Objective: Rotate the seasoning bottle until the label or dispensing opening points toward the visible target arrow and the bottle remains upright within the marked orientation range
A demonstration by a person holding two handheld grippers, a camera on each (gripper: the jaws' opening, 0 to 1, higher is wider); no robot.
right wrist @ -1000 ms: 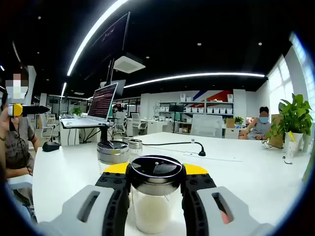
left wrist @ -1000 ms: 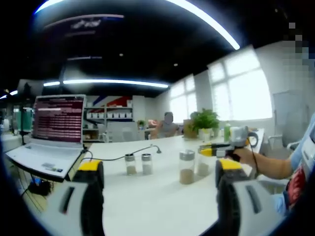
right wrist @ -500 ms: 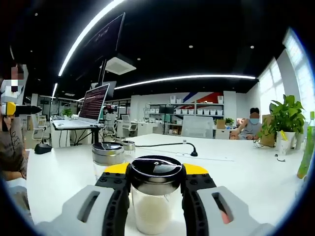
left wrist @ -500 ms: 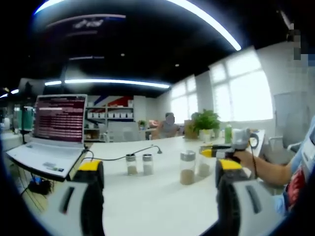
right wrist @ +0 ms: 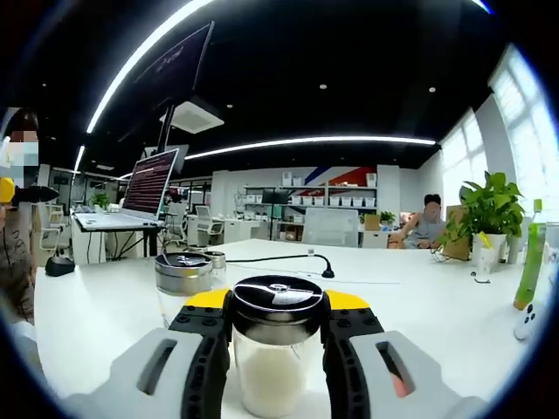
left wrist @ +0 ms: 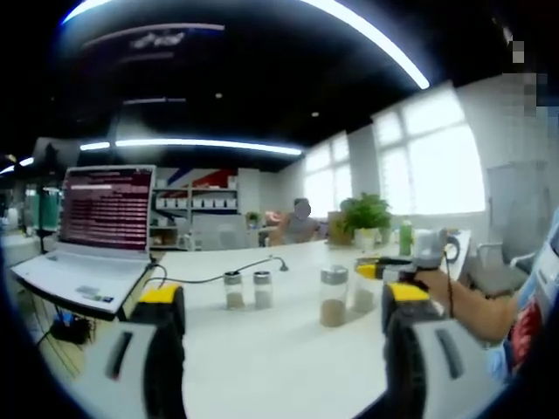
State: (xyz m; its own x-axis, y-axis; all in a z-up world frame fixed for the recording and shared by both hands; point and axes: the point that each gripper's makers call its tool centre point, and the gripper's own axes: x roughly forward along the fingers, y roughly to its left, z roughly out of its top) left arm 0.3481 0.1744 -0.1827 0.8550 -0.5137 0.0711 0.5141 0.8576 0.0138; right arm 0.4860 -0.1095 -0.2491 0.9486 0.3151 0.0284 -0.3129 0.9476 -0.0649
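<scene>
Currently gripping: right gripper (right wrist: 277, 349) clamped on seasoning bottle (right wrist: 276, 349), jaws pressed against both sides of the glass body. Bottle upright on white surface (right wrist: 410, 305), pale powder inside, dark shiny lid on top. Also seen in left gripper view as far-right bottle (left wrist: 362, 292), held by right gripper (left wrist: 377, 269) with a hand (left wrist: 437, 284) behind it.

Just beside, left and slightly farther in right gripper view: second bottle (right wrist: 183, 284) with metal lid, upright. Same one in left gripper view (left wrist: 332, 297), brown powder at its base, near the gripped bottle. Further left there: two small shakers (left wrist: 244, 290) standing side by side, touching or nearly so, can't tell.

Left gripper (left wrist: 279, 349) low in its own view, jaws spread wide apart, nothing between them, well apart from all bottles.

Elsewhere: open laptop (left wrist: 92, 231) at left on the surface, screen lit with text. Black cable (left wrist: 223, 275) running across the surface behind the shakers. Potted plant (left wrist: 365, 218) at far right by the windows, green bottle (left wrist: 403, 236) next to it. Seated person (left wrist: 297, 227) in the background. Shelving along far wall.

No target arrow or orientation marking discernible on the surface.
</scene>
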